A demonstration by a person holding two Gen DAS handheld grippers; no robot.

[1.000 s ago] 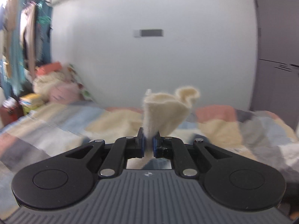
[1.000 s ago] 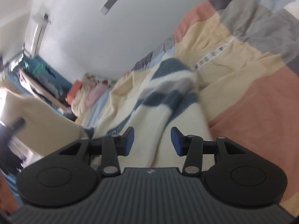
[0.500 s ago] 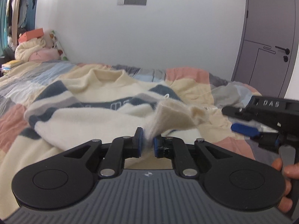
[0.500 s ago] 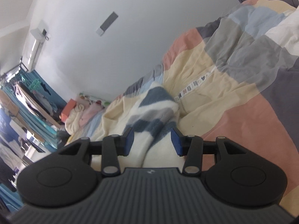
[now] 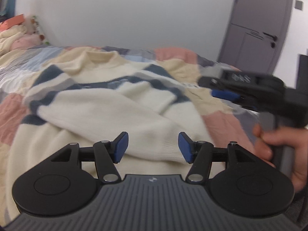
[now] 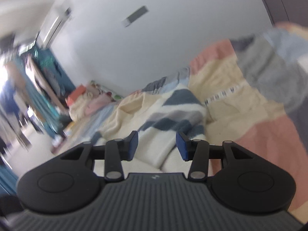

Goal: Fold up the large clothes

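Cream knit sweater with navy and grey stripes [image 5: 107, 104] sprawled on patchwork quilted bedspread [image 5: 11, 107], collar toward twelve o'clock. Looks soft, floppy, light; best pinched at hem or shoulder seams. Left gripper [image 5: 152, 147] opening over the folded cream sleeve, nothing pinched. Right gripper [image 6: 156, 146] at three o'clock, fingers spread, empty.

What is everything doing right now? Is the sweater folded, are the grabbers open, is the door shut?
Cream knitted sweater with blue and grey stripes: lying rumpled on the bed, partly folded over.
Left gripper: jaws opening, pads off the sweater.
Right gripper: open, holding nothing.
Patchwork pastel bedspread: spread out, wrinkled.
Grey door: shut.
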